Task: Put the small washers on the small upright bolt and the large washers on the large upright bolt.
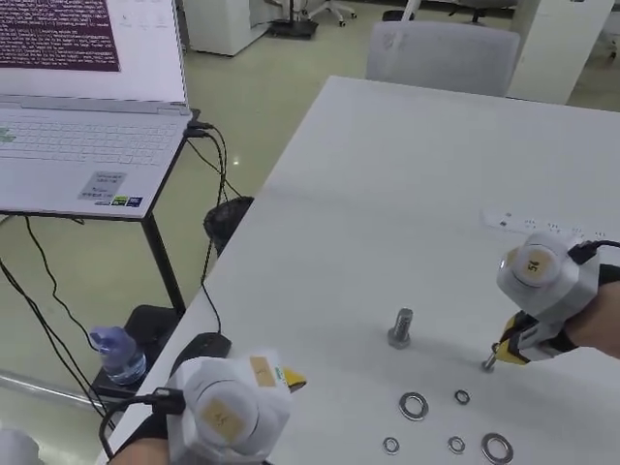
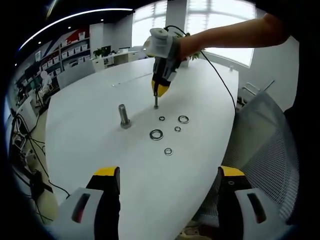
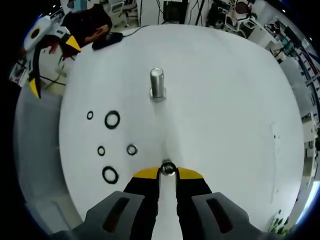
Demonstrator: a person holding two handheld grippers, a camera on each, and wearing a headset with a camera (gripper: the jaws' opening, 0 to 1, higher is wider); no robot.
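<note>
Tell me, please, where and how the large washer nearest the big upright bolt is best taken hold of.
Grip the large washer across its rim, coming straight down from above: it lies flat on the table, so jaws must straddle its thin outer edge. The open left tool is free; the right tool is shut on the small bolt.

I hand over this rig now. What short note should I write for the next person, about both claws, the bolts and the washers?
Left claw: open, holds nothing, hovers at the edge of the table.
Right claw: shut on the small bolt, which it holds upright with its lower end at the table.
Large bolt: stands upright by itself, bare.
Two large washers and three small washers lie loose on the table near the bolts.
Done: no washer is on a bolt yet. Left: all five.
</note>
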